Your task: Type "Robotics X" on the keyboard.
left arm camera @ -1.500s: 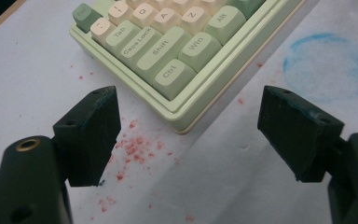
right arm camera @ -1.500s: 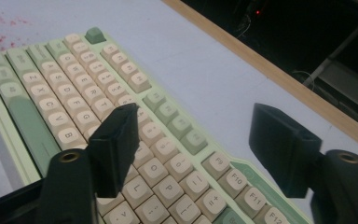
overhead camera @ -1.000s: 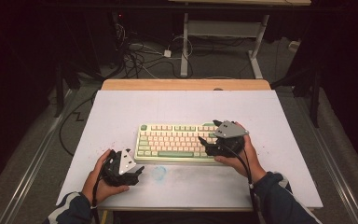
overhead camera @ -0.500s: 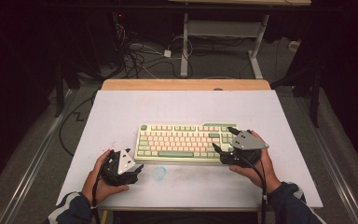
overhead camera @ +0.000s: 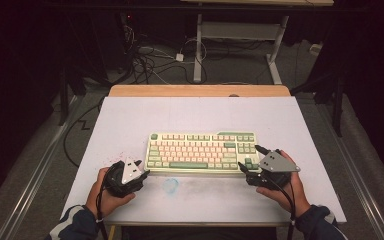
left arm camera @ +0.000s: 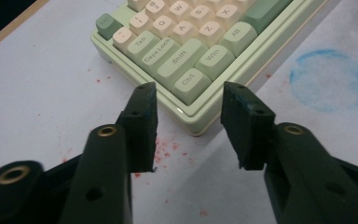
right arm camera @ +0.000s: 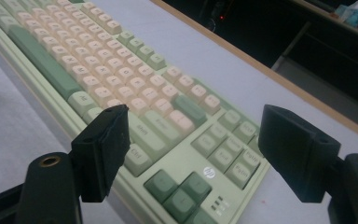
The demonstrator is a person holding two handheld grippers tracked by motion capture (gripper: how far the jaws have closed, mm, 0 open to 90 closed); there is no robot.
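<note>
Tongs flank the keyboard [overhead camera: 202, 152] at both near corners. Left tongs [overhead camera: 141, 174] have just been closing, yet their jaws stand apart with nothing pinched between them; in the left gripper view [left arm camera: 190, 126] the keyboard's corner by the Ctrl key sits just beyond the tips, untouched. Right tongs [overhead camera: 247, 161] are spread wide and empty, hovering over the corner with the arrow keys, as the right gripper view [right arm camera: 200, 154] shows. Green and cream, the keyboard lies flat near the middle of the white counter [overhead camera: 195, 117], its long side facing the person. A faint blue ring [overhead camera: 170, 185] marks the counter just in front of it, and red specks [left arm camera: 165, 151] dot the surface by the left corner.
</note>
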